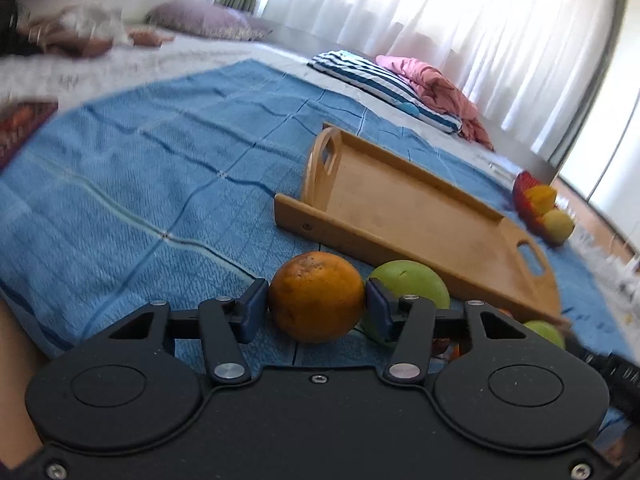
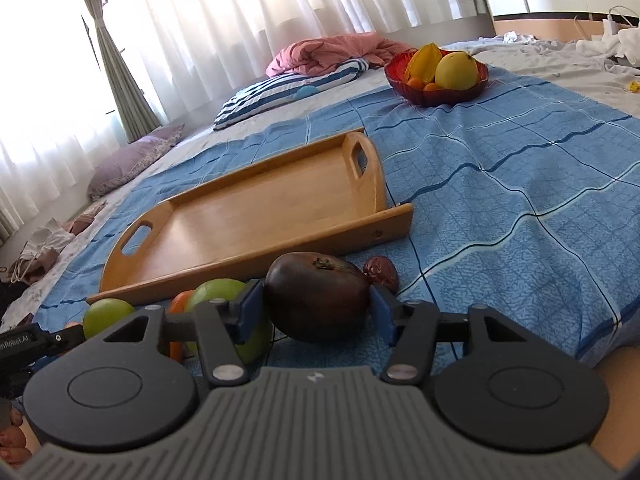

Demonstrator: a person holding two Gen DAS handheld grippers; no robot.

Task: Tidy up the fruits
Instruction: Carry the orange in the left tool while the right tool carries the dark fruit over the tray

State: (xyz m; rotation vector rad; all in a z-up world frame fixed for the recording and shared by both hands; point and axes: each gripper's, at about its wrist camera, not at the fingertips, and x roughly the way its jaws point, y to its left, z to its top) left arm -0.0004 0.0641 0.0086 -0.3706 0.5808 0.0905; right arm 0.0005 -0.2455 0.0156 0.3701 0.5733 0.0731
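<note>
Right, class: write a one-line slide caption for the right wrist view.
Right gripper clamps a dark purple fruit on the blue blanket before an empty wooden tray.

One wooden tray (image 2: 256, 216) lies on the blue checked blanket (image 2: 520, 184), and one red glass bowl (image 2: 436, 94) sits beyond it holding one starfruit (image 2: 426, 62), one yellow mango (image 2: 456, 70) and two small orange fruits (image 2: 424, 84). Near the tray's front edge are one orange (image 1: 316, 296), one dark purple fruit (image 2: 318, 296), one red date (image 2: 382, 272) and two green fruits (image 2: 106, 314), with a further orange piece only partly visible. Behind are one striped pillow (image 2: 280, 92), one pink quilt (image 2: 332, 52) and one purple cushion (image 2: 132, 160).
</note>
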